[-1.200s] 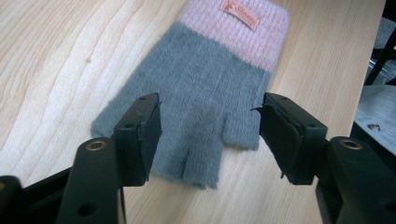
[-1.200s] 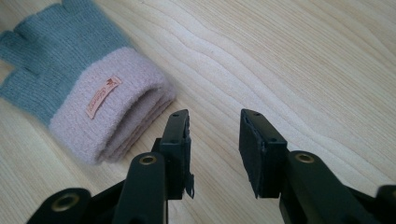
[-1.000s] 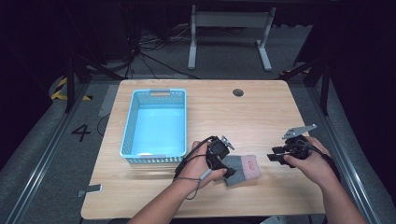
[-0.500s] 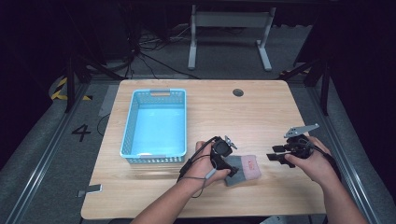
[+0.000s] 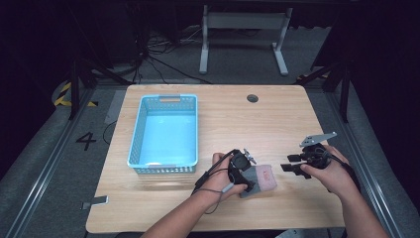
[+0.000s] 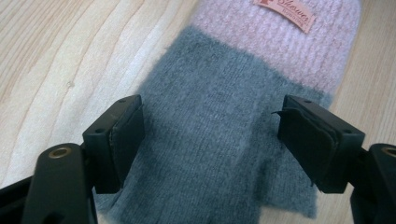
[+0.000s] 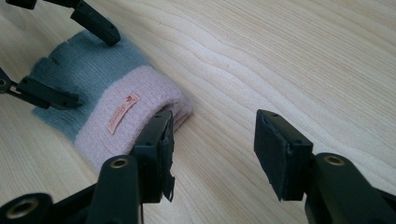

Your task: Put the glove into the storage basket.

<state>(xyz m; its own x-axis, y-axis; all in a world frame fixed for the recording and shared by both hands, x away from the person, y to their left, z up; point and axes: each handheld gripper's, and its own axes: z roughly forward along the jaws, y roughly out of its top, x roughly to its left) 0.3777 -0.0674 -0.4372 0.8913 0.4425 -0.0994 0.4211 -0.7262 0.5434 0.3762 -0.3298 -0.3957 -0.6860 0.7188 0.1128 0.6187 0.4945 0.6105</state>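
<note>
A knitted glove [image 5: 262,177] with a grey hand part [image 6: 210,140] and a pink cuff [image 7: 135,116] lies flat on the wooden table [image 5: 247,119] near its front edge. My left gripper [image 6: 210,135] hangs just above the grey part. Its jaws have just been opening and stand wide on either side of the knit, with the pads off it. My right gripper [image 7: 212,149] is to the right of the cuff, low over bare wood. Its jaws have also just been opening, with nothing between them, and one jaw stands next to the cuff.
A light blue plastic basket [image 5: 163,97] stands on the left half of the table, a hand's width from the left gripper [image 5: 246,182]. A round cable hole [image 5: 252,98] sits at the back. A small grey tag [image 5: 95,202] lies at the front left edge.
The left gripper has sunk a little toward the glove's grey end. The right hand has stayed in place beside the cuff.
</note>
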